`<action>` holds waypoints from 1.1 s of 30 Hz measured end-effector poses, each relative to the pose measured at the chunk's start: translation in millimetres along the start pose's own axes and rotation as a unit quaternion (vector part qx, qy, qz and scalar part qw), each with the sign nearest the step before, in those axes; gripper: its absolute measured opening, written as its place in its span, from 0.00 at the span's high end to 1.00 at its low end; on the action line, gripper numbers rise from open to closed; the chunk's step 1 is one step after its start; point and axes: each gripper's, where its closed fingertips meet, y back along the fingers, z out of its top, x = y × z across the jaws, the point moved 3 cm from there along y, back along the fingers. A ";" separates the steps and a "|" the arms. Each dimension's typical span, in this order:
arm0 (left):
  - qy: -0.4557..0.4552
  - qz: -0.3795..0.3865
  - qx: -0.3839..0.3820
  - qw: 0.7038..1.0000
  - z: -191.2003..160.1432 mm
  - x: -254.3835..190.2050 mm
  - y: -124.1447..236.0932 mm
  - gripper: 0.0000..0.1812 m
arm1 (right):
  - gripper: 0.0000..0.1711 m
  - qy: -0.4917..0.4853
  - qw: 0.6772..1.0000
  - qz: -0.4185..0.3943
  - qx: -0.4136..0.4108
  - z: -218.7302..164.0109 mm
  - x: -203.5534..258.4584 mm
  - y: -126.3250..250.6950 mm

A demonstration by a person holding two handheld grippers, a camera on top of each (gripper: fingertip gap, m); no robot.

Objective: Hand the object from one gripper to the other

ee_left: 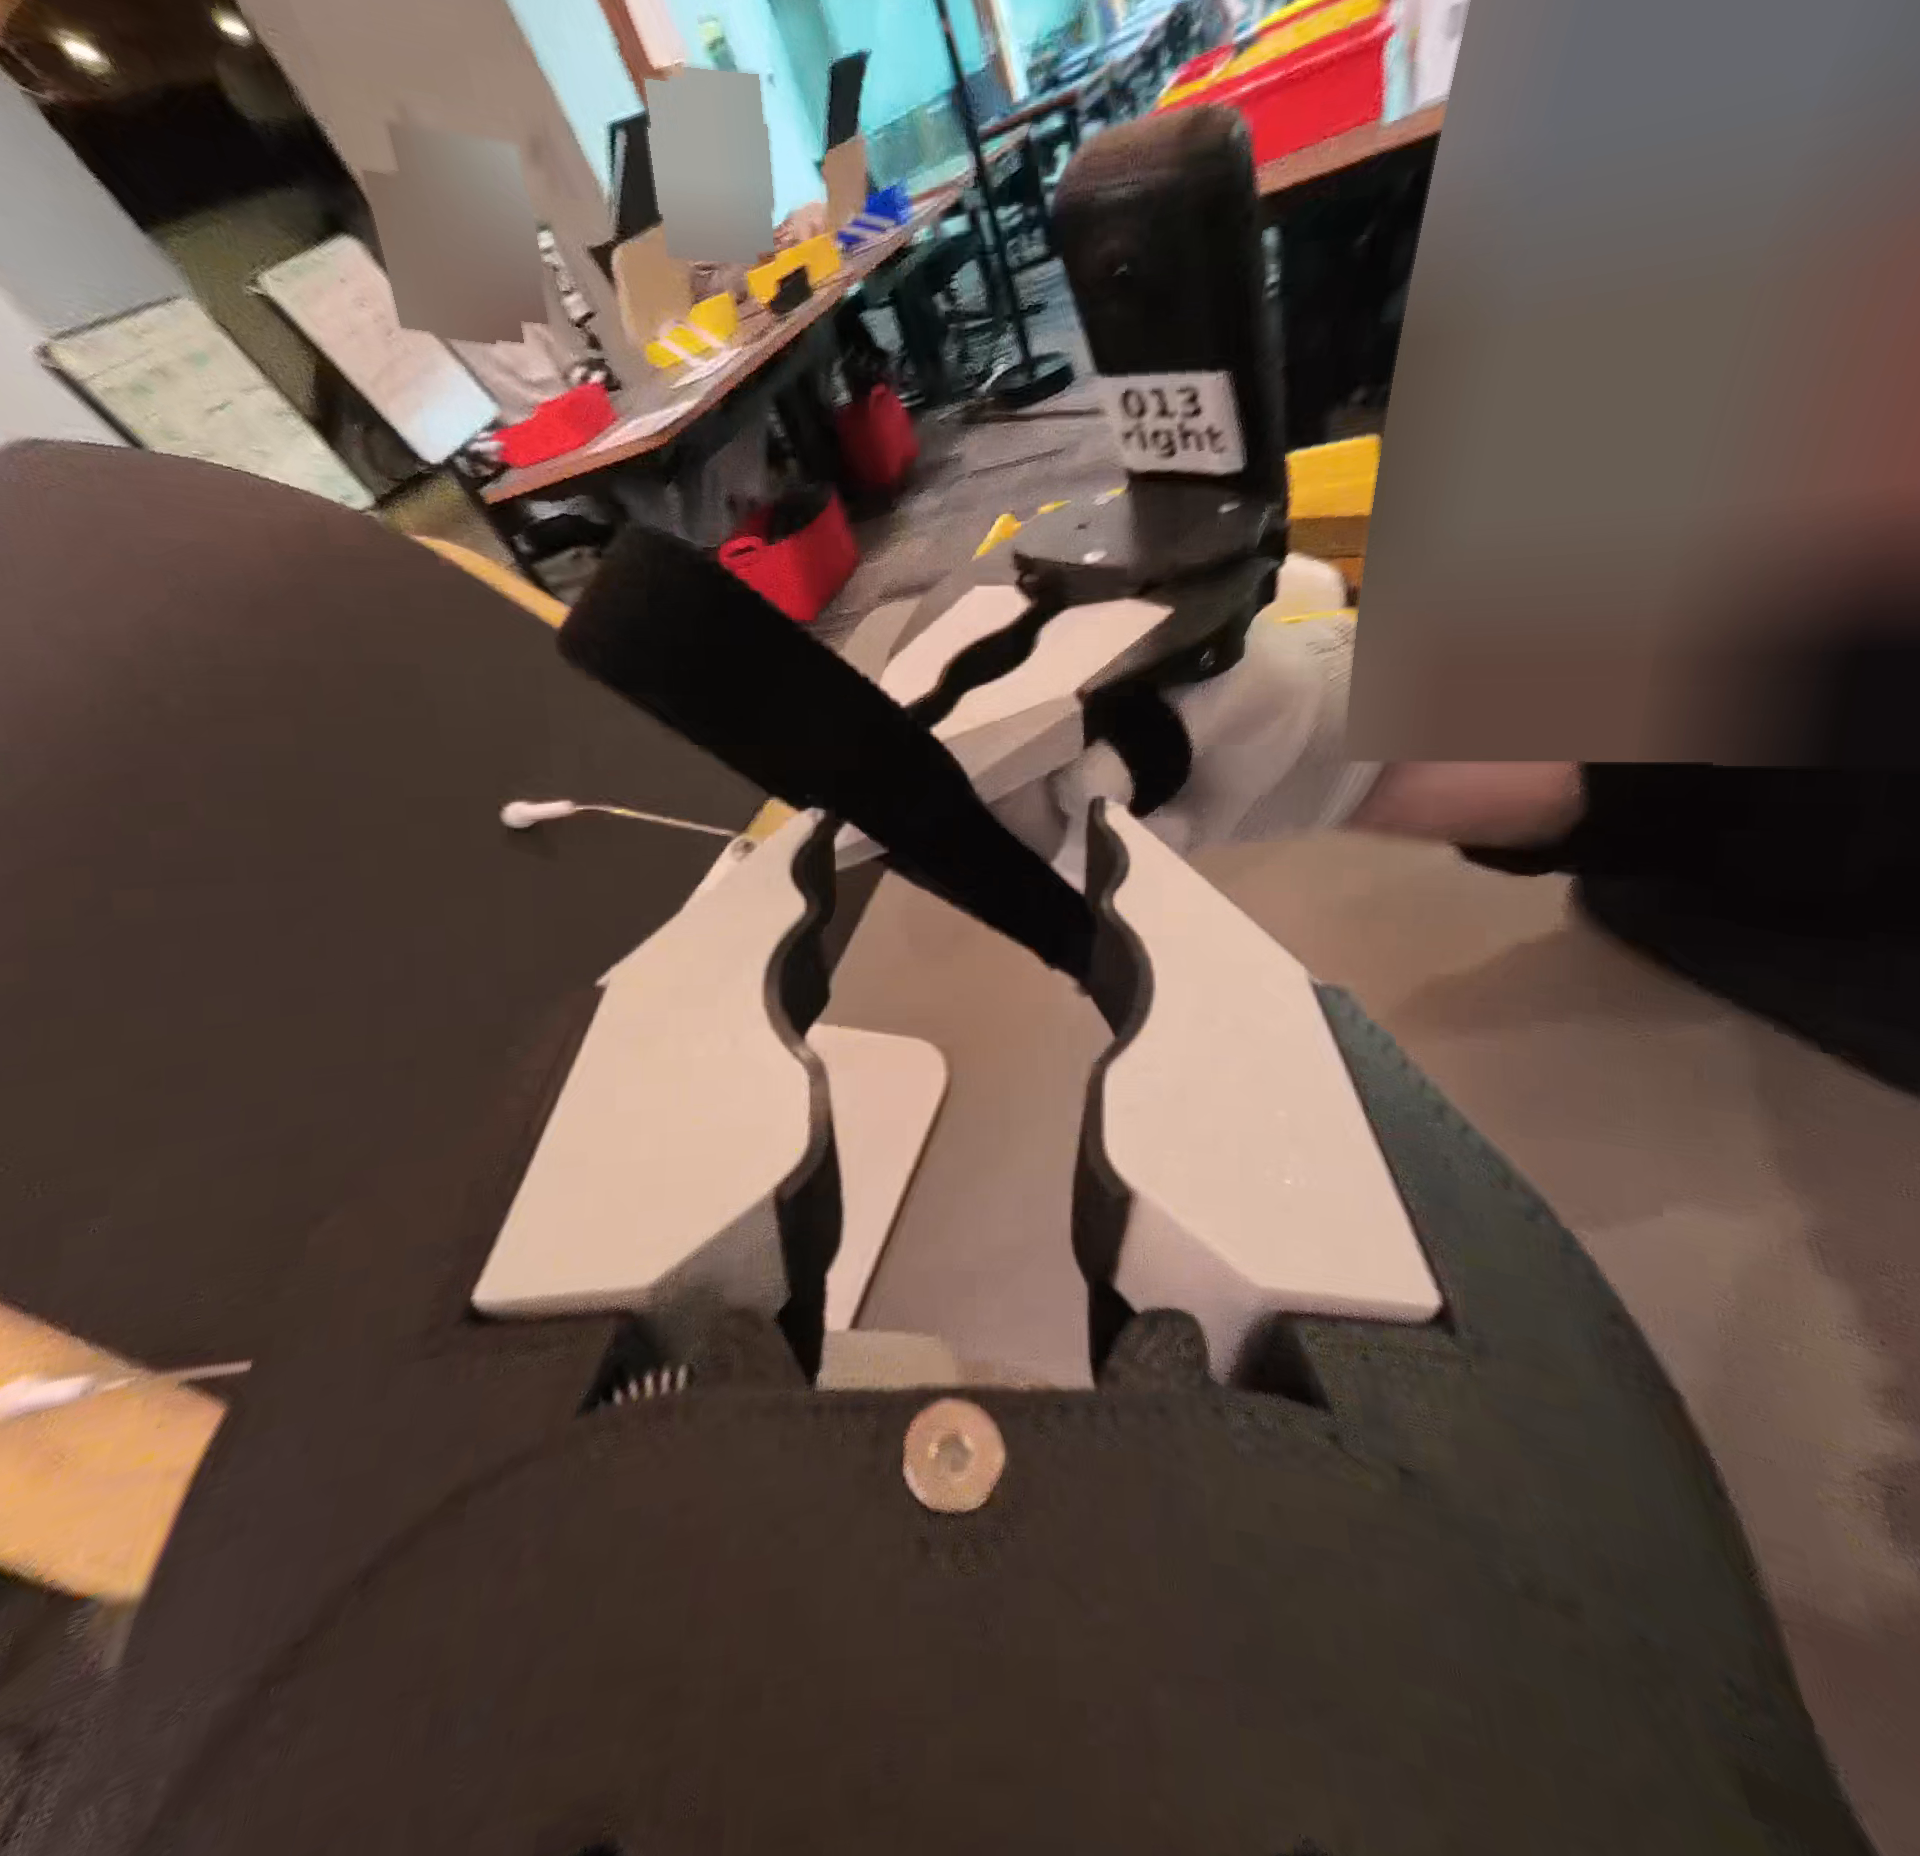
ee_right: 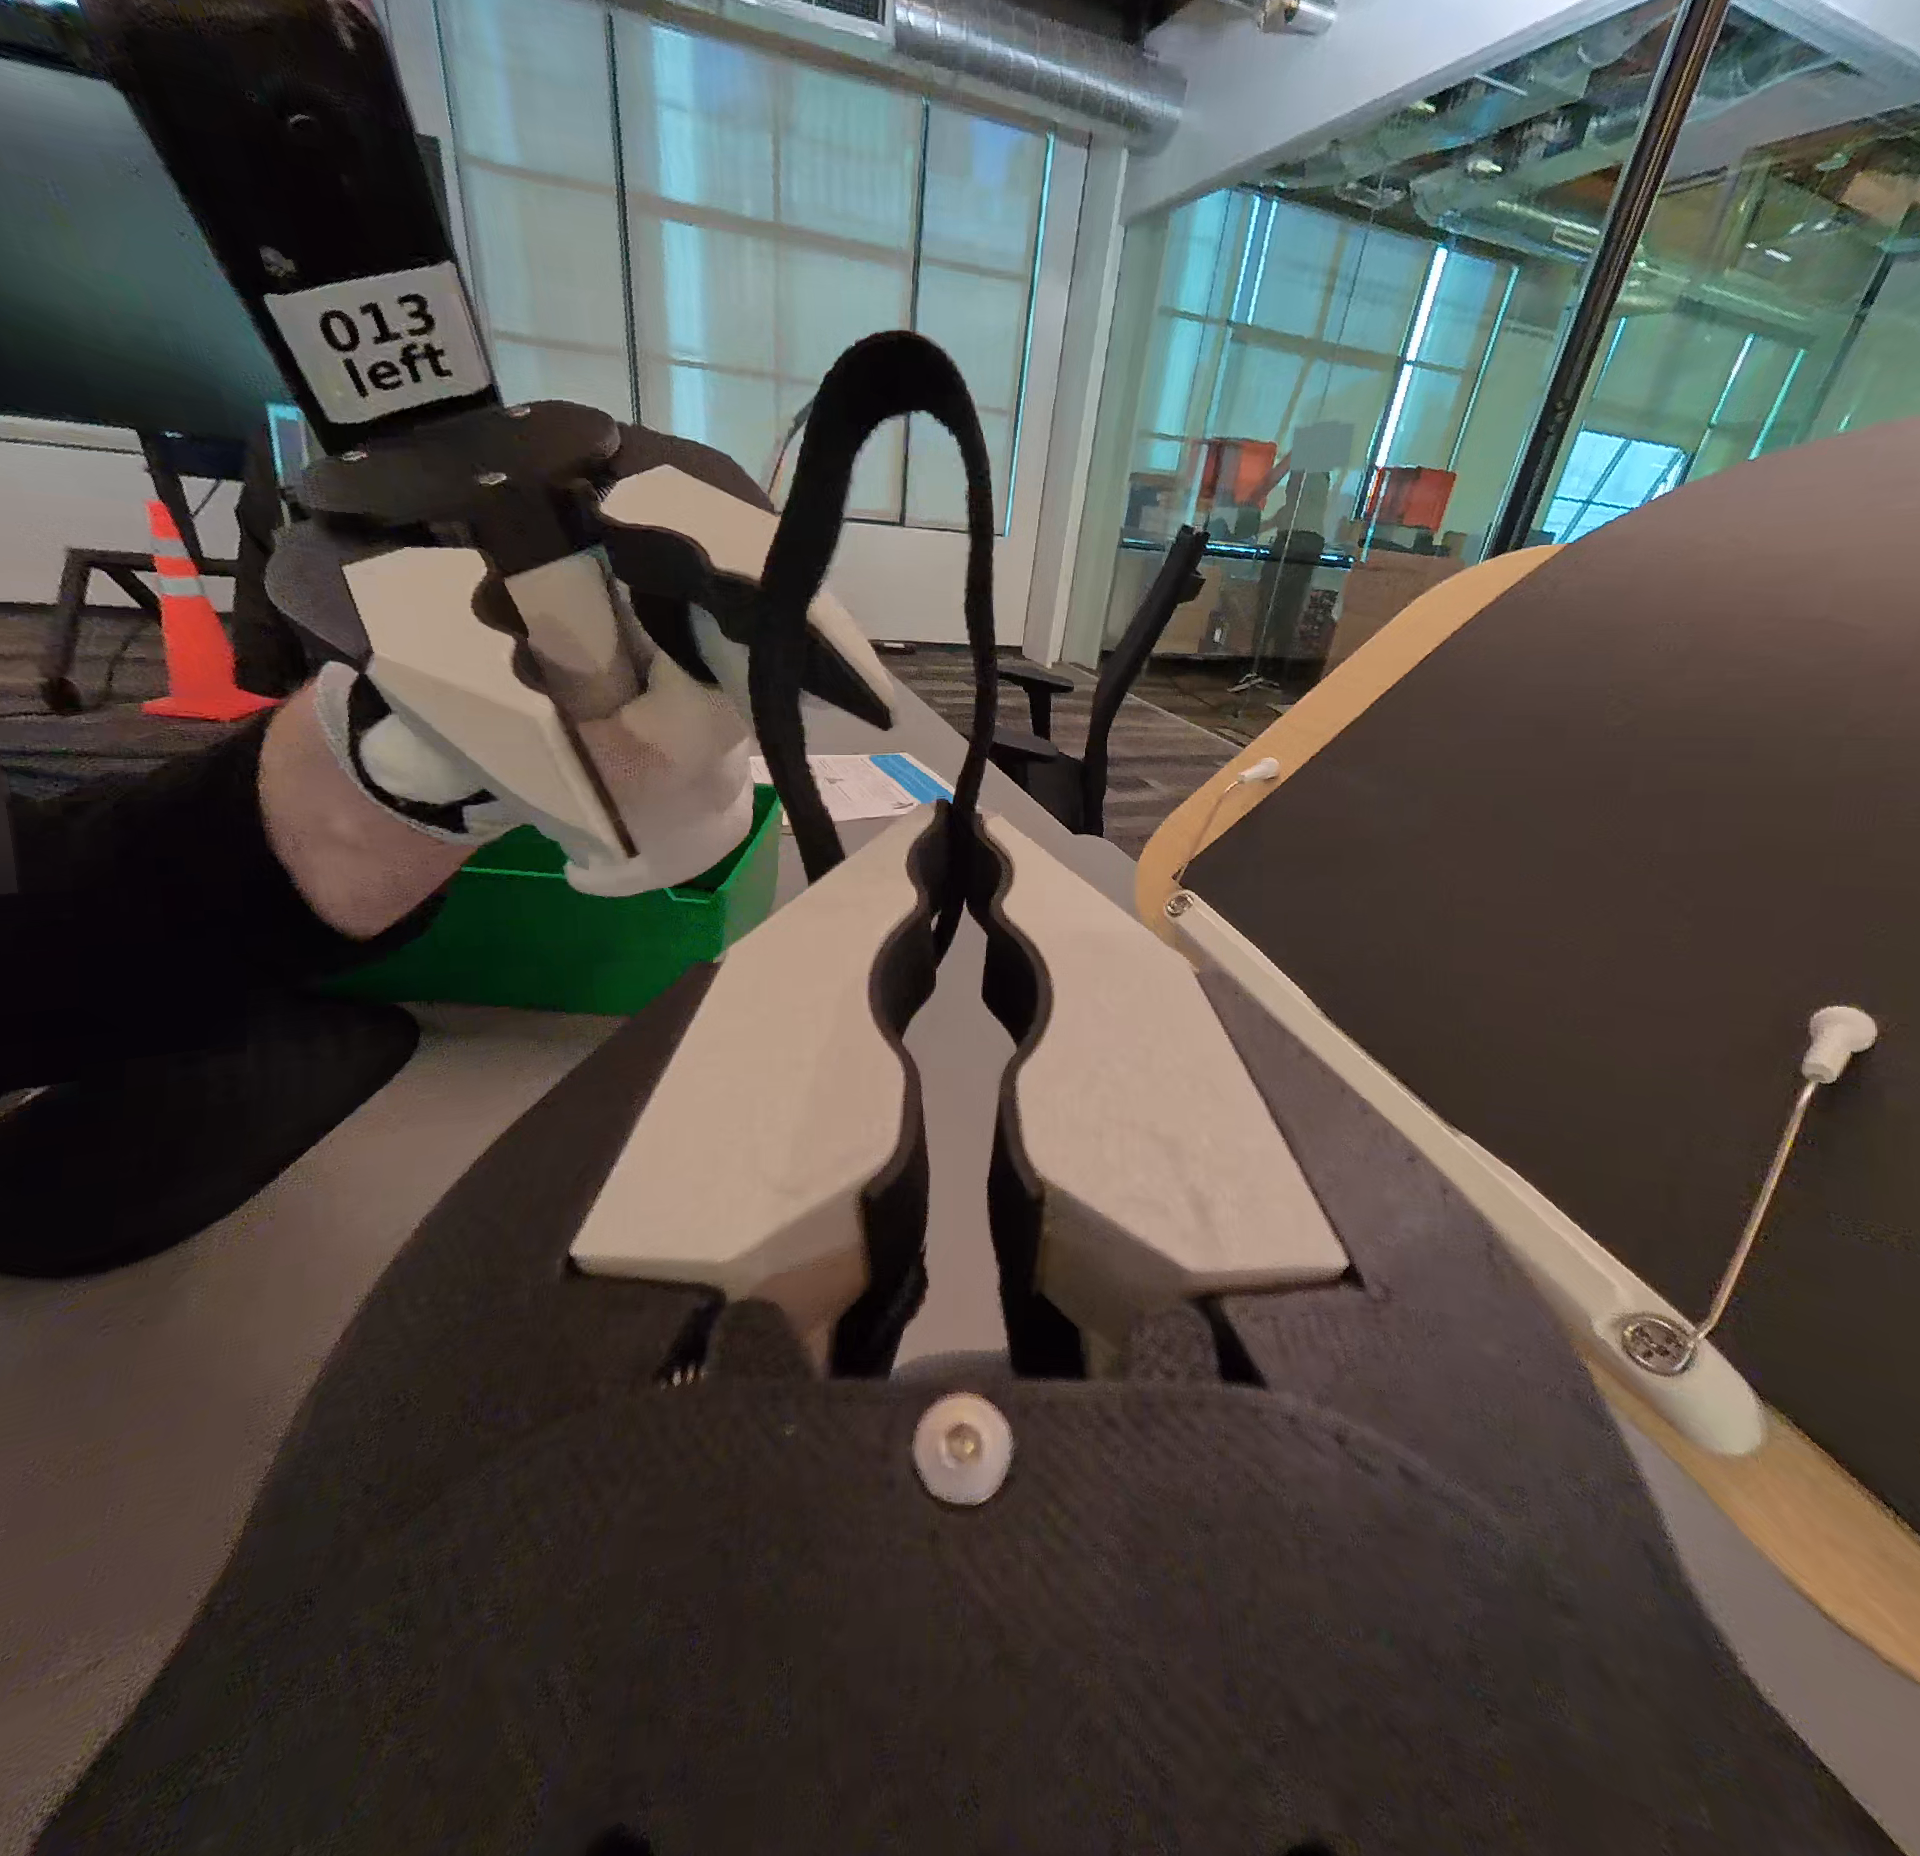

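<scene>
Over the grey table (ee_right: 156, 1443), the right gripper (ee_right: 958, 850) pinches the black strap (ee_right: 883, 372); the left gripper (ee_left: 961, 871), its fingers apart around the strap, should clamp firmly before the right lets go.

A green bin (ee_right: 582, 933) is set on the grey table (ee_right: 156, 1391). An orange traffic cone (ee_right: 192, 622) is positioned on the floor beyond. Red bins (ee_left: 1320, 81) are arranged on a distant bench.
</scene>
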 end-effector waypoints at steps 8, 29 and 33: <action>0.024 -0.013 -0.019 0.999 -17.9 -9.5 -14.5 0.97 | 1.00 0.002 1.000 0.005 0.012 -7.6 1.9 -5.5; 0.067 -0.213 -0.052 0.973 -9.4 -97.9 -39.7 1.00 | 1.00 0.152 0.971 -0.181 0.023 40.3 -31.2 37.9; 0.140 -0.279 -0.101 0.944 6.1 -105.2 -29.6 1.00 | 1.00 0.219 0.951 -0.212 0.043 40.5 -25.0 30.5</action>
